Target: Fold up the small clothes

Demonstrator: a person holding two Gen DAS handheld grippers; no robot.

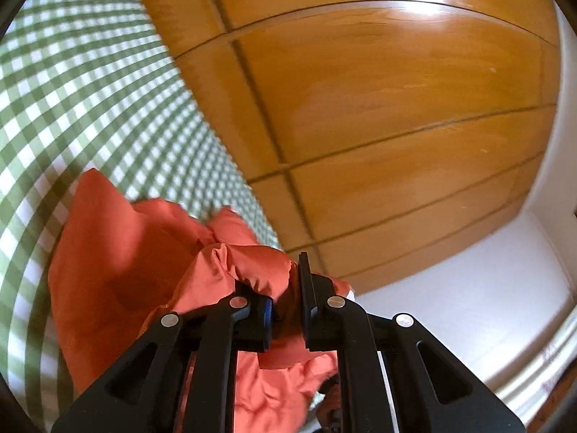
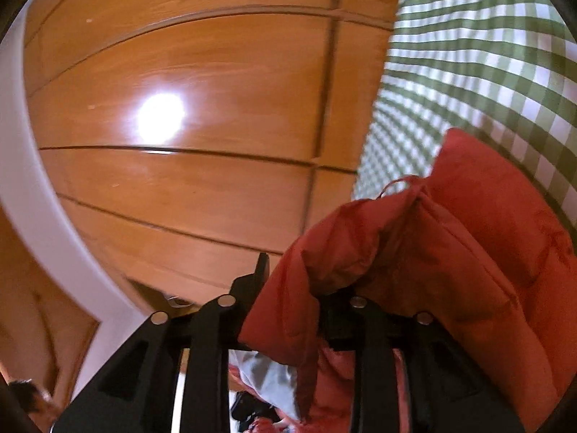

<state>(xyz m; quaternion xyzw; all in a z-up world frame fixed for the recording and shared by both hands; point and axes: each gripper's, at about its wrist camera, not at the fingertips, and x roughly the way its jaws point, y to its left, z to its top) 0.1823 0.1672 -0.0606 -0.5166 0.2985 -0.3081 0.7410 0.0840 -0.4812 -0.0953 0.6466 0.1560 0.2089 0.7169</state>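
**Orange garment lifted in both grippers, held up off the checked cloth**

Left wrist view: the left gripper (image 1: 286, 299) is clamped on a bunched edge of the orange garment (image 1: 119, 252), fabric pinched between its two pads and spilling over the left one. The rest of the garment hangs toward the green-checked cloth (image 1: 79, 83), with wooden panelling (image 1: 378, 115) beyond. To do this step well, I judge the grip should hold the edge alone, not a wad, so the cloth hangs flat before it is laid down. Right wrist view: the right gripper (image 2: 292, 288) has the orange garment (image 2: 468, 252) draped thickly over its right finger; it looks to be gripping a seamed edge, though fabric hides the pads. Pulling the two grippers apart evenly would take out the sag. Count: one garment, two grippers, one checked cloth.
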